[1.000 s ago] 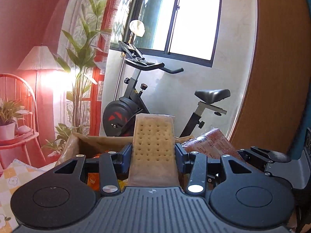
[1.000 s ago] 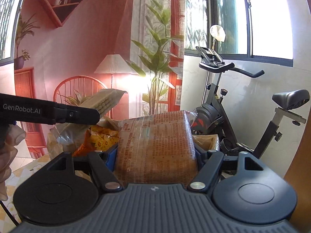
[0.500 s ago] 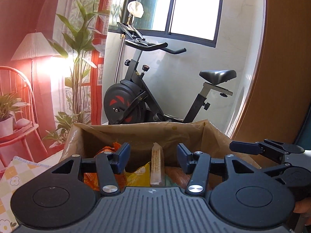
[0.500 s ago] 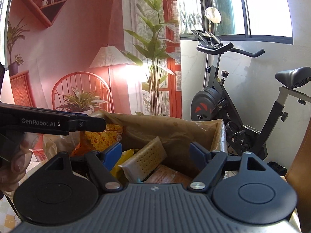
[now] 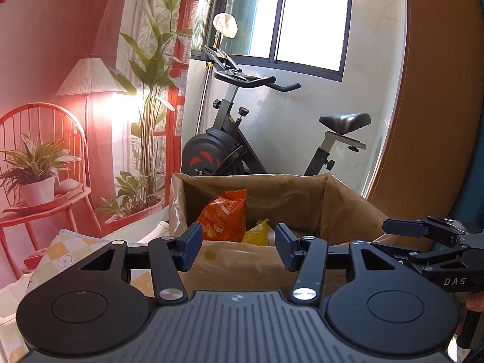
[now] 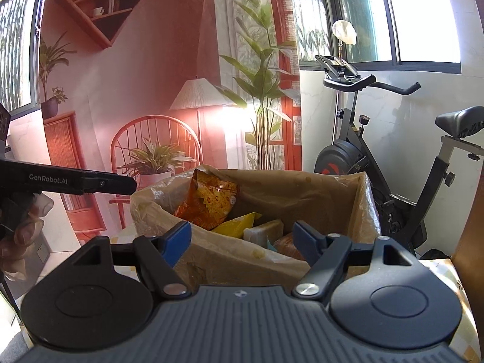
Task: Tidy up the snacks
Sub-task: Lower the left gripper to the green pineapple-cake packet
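While both tools [image 5: 236, 248] [image 6: 242, 242] gape empty, snacks [image 6: 208, 202] lie beyond, boxed.

Brown box [image 5: 272, 260], centre frame, holds an orange bag [image 5: 224, 214] and yellow packet [image 5: 257, 236]; lower left, a yellow-checked flowered cloth [image 5: 60, 257].

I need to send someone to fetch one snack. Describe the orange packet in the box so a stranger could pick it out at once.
Find the plastic-lined cardboard box on the table in front of the exercise bike. The orange packet leans upright against the box's back left corner. It is the tallest snack there and the only orange one, standing above the yellow packet and the pale biscuit pack lying low beside it.
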Motion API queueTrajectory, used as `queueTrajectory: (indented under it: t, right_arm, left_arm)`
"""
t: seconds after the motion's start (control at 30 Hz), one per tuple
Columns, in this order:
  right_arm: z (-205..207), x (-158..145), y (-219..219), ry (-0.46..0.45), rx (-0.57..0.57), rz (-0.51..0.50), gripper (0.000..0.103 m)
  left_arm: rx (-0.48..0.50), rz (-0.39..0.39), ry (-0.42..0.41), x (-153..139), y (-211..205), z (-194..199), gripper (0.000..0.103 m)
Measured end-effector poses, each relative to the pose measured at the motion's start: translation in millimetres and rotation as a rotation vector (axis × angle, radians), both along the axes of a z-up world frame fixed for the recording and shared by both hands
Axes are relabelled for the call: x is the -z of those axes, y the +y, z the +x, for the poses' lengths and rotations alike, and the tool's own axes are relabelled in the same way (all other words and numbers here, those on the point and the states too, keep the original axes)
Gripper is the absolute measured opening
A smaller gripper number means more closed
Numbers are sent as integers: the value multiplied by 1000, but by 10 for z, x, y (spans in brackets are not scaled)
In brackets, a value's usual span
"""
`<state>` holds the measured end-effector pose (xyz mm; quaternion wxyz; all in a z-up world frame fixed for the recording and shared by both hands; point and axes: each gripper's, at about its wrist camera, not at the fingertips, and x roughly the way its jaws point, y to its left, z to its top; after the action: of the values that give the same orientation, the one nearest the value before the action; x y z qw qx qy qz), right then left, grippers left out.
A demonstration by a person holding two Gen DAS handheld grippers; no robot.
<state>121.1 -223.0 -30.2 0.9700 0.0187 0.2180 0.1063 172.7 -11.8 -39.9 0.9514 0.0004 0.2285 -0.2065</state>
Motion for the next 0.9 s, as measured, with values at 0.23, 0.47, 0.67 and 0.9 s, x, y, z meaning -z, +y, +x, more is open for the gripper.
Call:
queueTrajectory:
  t: [0.23, 0.47, 0.67, 0.9]
  right_arm:
    - [-331, 219, 91, 28, 4, -19, 77]
    - [-430, 618, 181, 123, -6, -35, 75]
    - [-373, 960, 253, 222, -55, -6, 74]
    - [-249, 1182, 158, 286, -16, 40, 74]
  left_arm:
    - [2, 23, 27, 315, 164, -252, 55]
    - [-13, 32, 97, 645, 327, -298, 55]
    - [-12, 57, 164, 912, 408, -256, 55]
    - [-27, 65, 199, 1056, 434, -192, 55]
